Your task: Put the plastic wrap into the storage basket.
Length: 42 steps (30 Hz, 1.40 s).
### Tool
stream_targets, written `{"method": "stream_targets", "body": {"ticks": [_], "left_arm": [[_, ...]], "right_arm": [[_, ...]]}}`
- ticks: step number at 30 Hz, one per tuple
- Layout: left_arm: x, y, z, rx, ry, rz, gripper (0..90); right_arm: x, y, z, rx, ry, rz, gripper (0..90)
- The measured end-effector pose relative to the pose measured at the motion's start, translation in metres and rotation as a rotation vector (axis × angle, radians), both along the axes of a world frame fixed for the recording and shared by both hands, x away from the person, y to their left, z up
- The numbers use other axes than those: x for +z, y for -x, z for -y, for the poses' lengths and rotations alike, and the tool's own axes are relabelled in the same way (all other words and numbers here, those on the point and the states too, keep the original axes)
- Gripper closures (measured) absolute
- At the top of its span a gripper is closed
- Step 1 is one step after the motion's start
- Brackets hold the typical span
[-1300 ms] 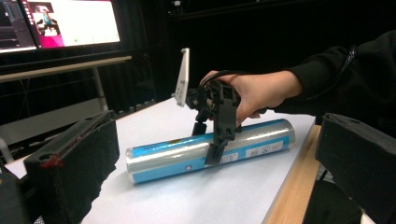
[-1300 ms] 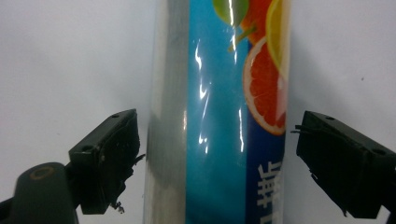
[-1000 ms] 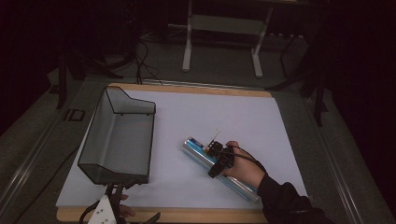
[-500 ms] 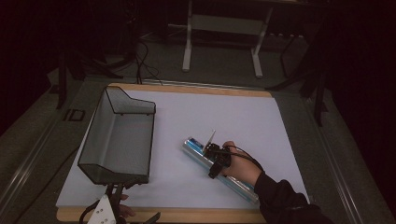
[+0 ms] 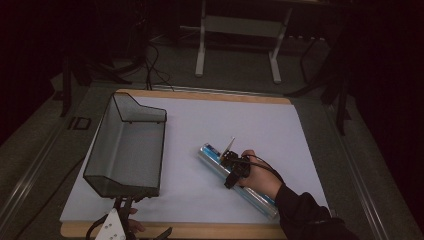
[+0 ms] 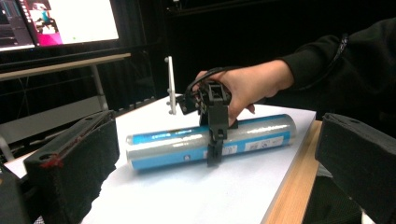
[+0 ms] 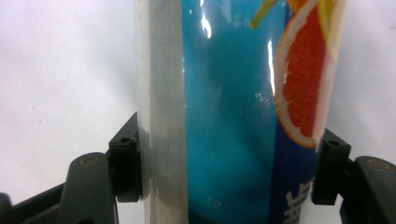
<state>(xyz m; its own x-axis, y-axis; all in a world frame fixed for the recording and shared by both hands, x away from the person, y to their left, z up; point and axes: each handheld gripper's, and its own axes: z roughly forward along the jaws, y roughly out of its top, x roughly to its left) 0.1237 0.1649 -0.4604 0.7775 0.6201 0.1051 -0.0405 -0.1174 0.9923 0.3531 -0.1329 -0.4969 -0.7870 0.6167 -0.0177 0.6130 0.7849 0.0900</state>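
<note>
The right gripper (image 5: 233, 170) has come down across the long foil-wrapped tube (image 5: 215, 159), which lies flat on the white desk (image 5: 280, 130) to the right of the black mesh basket (image 5: 127, 147). Compared with a second ago, the hand (image 5: 261, 177) has shifted slightly along the tube and settled. The tube itself has not moved.

In the right gripper view, the fingers (image 7: 125, 168) press against both sides of the tube (image 7: 224, 112), one on the silver strip and one on the blue printed side, so they are closed on it. The left gripper view confirms the gripper (image 6: 212, 133) straddling the tube (image 6: 177, 144) near its middle, with the tube resting on the desk.

The left gripper (image 5: 120, 225) waits at the desk's near edge, below the basket. Its fingers (image 6: 70, 163) stand wide apart and hold nothing.

Judgement: the grasp is established but the lift has not begun. The likely next step is raising the tube and carrying it left to the basket. A mid-length grip should limit tilting.
</note>
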Motion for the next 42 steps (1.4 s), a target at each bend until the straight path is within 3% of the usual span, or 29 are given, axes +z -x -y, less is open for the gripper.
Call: {"method": "stream_targets", "body": {"ticks": [5,8,16,30,33,41,42], "left_arm": [[0.0,0.0,0.0,0.002,-0.003,0.0,0.6],[0.0,0.0,0.001,0.003,-0.002,0.0,0.6],[0.0,0.0,0.001,0.006,-0.009,0.004,0.6],[-0.001,0.0,0.001,0.008,-0.015,-0.004,0.6],[-0.001,0.0,0.002,0.014,-0.025,-0.001,0.6],[-0.003,0.0,0.005,0.026,-0.064,-0.005,0.6],[-0.003,0.0,0.006,0.026,-0.063,-0.005,0.6]], "right_arm": [[0.012,-0.004,0.003,-0.029,-0.043,0.013,31.6],[0.021,-0.005,0.002,-0.037,-0.073,0.044,31.6],[0.041,-0.012,-0.004,-0.064,-0.152,0.057,31.6],[0.071,-0.018,-0.033,-0.063,-0.272,0.082,31.6],[0.078,-0.019,-0.04,-0.061,-0.31,0.085,31.6],[0.089,-0.02,-0.055,-0.071,-0.346,0.095,31.5],[0.093,-0.021,-0.06,-0.076,-0.375,0.103,31.6]]}}
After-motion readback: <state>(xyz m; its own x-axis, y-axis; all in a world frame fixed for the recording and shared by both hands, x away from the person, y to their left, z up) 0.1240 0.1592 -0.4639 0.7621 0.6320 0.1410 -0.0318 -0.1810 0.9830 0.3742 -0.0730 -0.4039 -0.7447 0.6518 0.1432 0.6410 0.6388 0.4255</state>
